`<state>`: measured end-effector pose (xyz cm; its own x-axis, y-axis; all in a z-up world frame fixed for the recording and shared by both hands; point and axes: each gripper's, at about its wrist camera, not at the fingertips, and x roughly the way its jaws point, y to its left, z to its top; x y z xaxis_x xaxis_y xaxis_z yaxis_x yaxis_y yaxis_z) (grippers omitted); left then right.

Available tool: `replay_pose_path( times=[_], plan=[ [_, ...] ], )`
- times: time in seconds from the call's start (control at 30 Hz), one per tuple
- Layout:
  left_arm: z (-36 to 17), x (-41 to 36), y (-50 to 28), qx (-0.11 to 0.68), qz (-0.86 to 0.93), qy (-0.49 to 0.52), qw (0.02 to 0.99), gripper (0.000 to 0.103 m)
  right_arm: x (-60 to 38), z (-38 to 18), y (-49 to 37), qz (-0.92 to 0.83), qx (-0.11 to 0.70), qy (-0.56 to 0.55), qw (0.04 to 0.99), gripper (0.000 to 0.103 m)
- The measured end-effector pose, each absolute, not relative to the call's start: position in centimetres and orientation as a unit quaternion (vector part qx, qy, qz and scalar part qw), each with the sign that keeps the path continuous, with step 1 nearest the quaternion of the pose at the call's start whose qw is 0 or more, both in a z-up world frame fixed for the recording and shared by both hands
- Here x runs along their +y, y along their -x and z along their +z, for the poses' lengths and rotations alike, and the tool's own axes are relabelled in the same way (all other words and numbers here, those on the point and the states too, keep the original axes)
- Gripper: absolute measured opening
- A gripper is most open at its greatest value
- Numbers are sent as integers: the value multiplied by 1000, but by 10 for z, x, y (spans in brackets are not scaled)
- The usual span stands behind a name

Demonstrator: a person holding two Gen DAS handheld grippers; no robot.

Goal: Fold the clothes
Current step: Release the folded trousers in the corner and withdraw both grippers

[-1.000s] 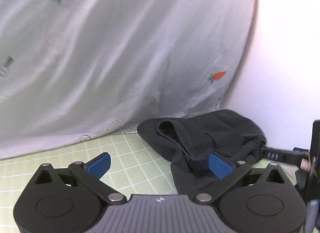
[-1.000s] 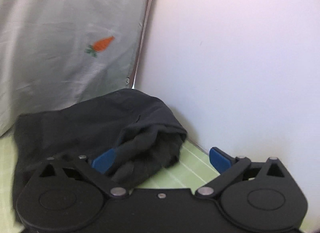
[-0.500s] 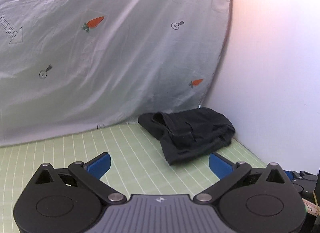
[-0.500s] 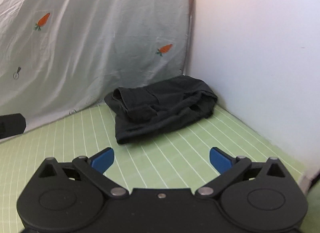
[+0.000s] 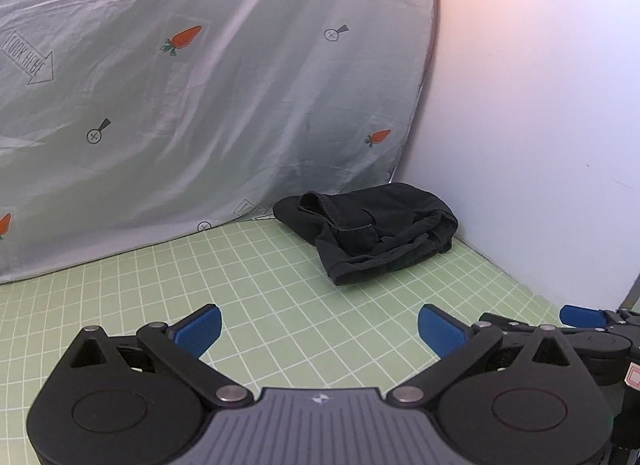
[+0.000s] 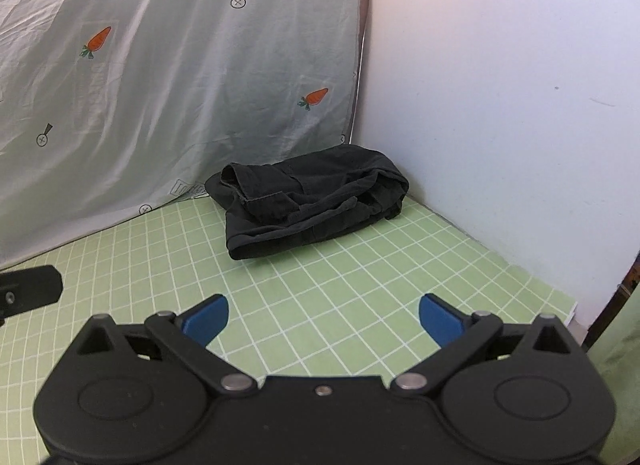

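Note:
A black garment (image 5: pixel 372 229) lies folded into a thick bundle in the far corner of the green grid mat (image 5: pixel 256 277), against the wall and the hanging sheet. The same black garment (image 6: pixel 312 201) sits ahead in the right wrist view. My left gripper (image 5: pixel 319 329) is open, well short of the bundle, with nothing between its blue pads. My right gripper (image 6: pixel 323 319) is open too, also clear of the cloth. In the left wrist view the right gripper's blue fingertip (image 5: pixel 580 315) shows at the right edge. A black part of the left gripper (image 6: pixel 28 291) shows at the left of the right wrist view.
A grey-green sheet (image 5: pixel 200 105) printed with carrots hangs behind the mat. A white wall (image 6: pixel 500 105) closes the right side. The mat's right edge (image 6: pixel 560 293) ends near the wall, with a dark gap beyond. Bare mat lies between the grippers and the bundle.
Both grippers have drawn back from the black bundle, which now looks smaller and farther away. The bundle stays put in the corner. Both stayed open throughout.

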<state>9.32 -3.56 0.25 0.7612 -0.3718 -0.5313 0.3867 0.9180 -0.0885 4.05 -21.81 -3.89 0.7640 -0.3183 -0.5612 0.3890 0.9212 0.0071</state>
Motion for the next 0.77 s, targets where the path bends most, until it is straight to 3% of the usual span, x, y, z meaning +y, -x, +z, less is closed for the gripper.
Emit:
replay_pose_path(
  times=[0.77],
  plan=[
    [4, -35, -94, 277, -198, -36, 940, 103, -212, -40, -49, -182, 288, -51, 939, 103]
  ],
)
